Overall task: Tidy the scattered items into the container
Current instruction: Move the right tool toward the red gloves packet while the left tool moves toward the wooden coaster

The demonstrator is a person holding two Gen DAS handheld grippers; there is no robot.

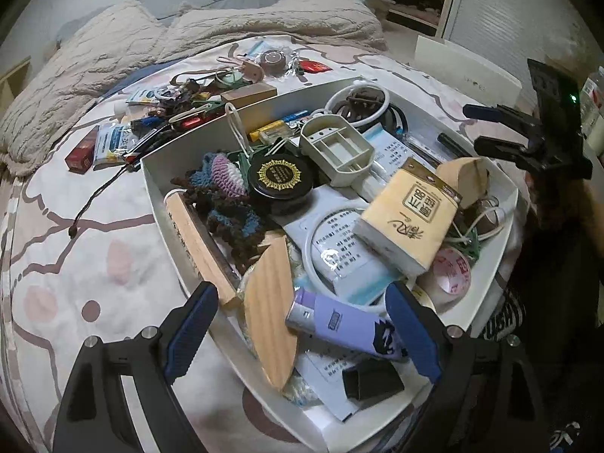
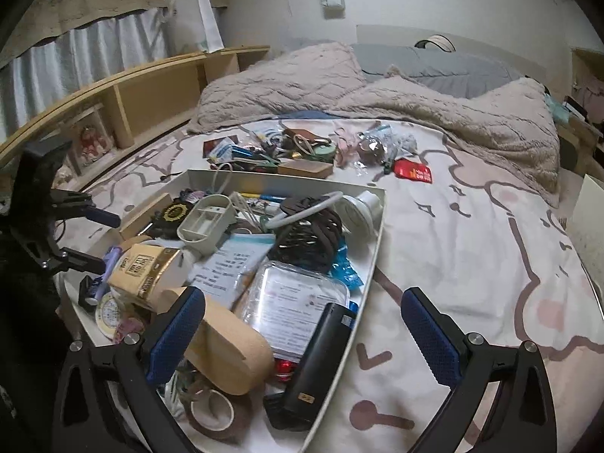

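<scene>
A white tray [image 1: 151, 173] on the bed holds several items: a yellow tissue pack [image 1: 407, 219], a purple tube [image 1: 339, 321], a black round tin [image 1: 281, 179], crochet pieces [image 1: 226, 188]. My left gripper [image 1: 302, 328] is open and empty above the tray's near end. The right gripper [image 1: 502, 128] shows at the tray's far right. In the right wrist view my right gripper [image 2: 305, 332] is open and empty over the tray's [image 2: 372, 264] near corner, above a black box [image 2: 324, 355]. Scattered items [image 2: 287, 151] lie beyond the tray; the left gripper [image 2: 90, 238] is at the left.
A beige fluffy blanket [image 2: 415, 105] and grey pillow [image 2: 434, 62] lie at the bed's far end. A wooden shelf [image 2: 124, 94] runs along the left. A red packet [image 2: 413, 170] and a red box [image 1: 80, 154] lie on the patterned sheet [image 2: 472, 245].
</scene>
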